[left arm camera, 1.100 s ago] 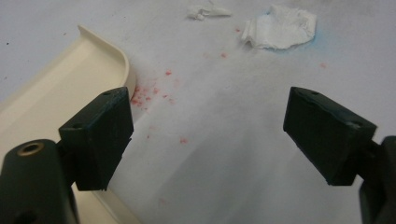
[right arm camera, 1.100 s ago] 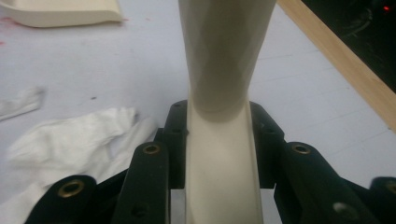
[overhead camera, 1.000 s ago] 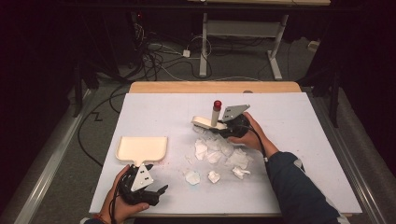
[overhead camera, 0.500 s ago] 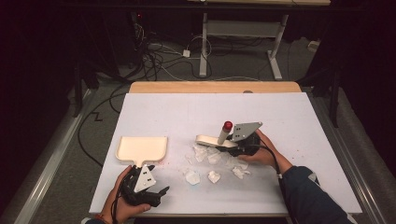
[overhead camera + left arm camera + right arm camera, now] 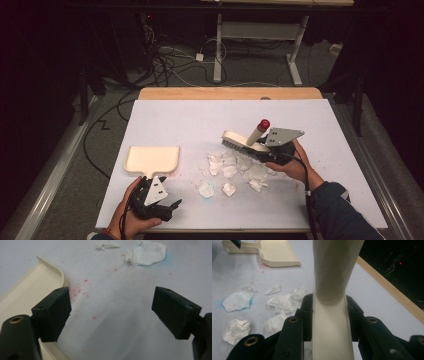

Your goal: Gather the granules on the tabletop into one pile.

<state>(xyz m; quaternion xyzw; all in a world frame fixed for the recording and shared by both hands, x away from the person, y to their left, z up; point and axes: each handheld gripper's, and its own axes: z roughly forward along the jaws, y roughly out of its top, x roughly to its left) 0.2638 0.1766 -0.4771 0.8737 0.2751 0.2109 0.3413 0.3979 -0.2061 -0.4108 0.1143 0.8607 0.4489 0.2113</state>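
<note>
High view: paper scraps [image 5: 235, 170] beside dustpan [image 5: 151, 160].

The dustpan [image 5: 151, 159] is cream. The brush [image 5: 245, 141] is cream too, with a red cap on its handle and dark bristles. The crumpled paper scraps [image 5: 230, 167] are white; one [image 5: 147, 253] carries what may be a pale blue stain. Small red specks [image 5: 80, 288] dot the white table sheet [image 5: 200, 120]. Both grippers' jaws are black.

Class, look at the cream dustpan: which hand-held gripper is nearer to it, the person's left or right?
Left. The left hand-held gripper sits open just beside the dustpan, by its handle. The right hand-held gripper, holding the brush, is across the paper scraps.
</note>
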